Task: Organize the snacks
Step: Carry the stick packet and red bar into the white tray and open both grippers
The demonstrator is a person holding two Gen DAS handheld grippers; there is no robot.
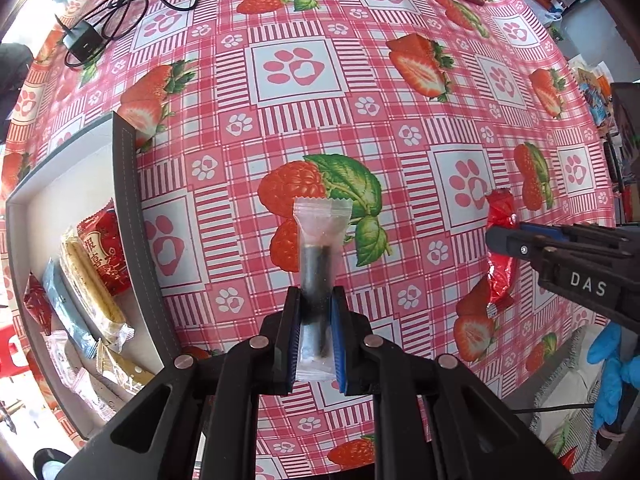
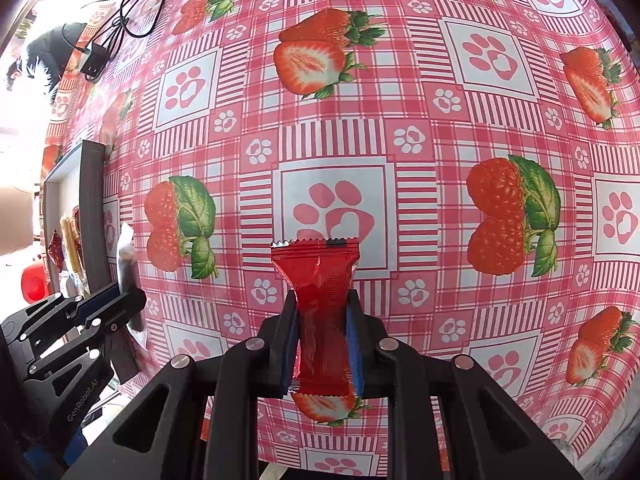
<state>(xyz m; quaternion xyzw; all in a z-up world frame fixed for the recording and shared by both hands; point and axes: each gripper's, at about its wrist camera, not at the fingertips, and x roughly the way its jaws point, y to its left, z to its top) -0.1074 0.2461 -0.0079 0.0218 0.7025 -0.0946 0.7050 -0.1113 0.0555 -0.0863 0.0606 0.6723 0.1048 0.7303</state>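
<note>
A: What is held by the left gripper (image 1: pixel 316 300)?

B: A clear packet (image 1: pixel 320 256) with a dark stick inside is clamped between its blue pads, the sealed end pointing toward 12 o'clock above the strawberry tablecloth (image 1: pixel 360 92).

A: And the right gripper (image 2: pixel 323 312)?

B: It is closed on a red wrapped snack (image 2: pixel 324 280), pinched at the middle, with the serrated end toward 12 o'clock. In the left wrist view the same gripper is seen at 3 o'clock, with the red wrapper showing on either side of its fingers.

A: Where is the tray found?

B: A dark-rimmed tray (image 1: pixel 126 200) is seen at 9 o'clock in the left wrist view. Several snacks are lying inside it: a red packet with printed characters (image 1: pixel 102 252), a long yellowish biscuit pack (image 1: pixel 90 284) beside it, and a pale blue packet (image 1: pixel 66 308) next to that.

A: Anything else on the cloth?

B: A black adapter with coiled cable (image 1: pixel 84 40) is seen at 10 o'clock, well apart from both grippers. A blue-gloved hand (image 1: pixel 612 372) is visible at 4 o'clock.
</note>
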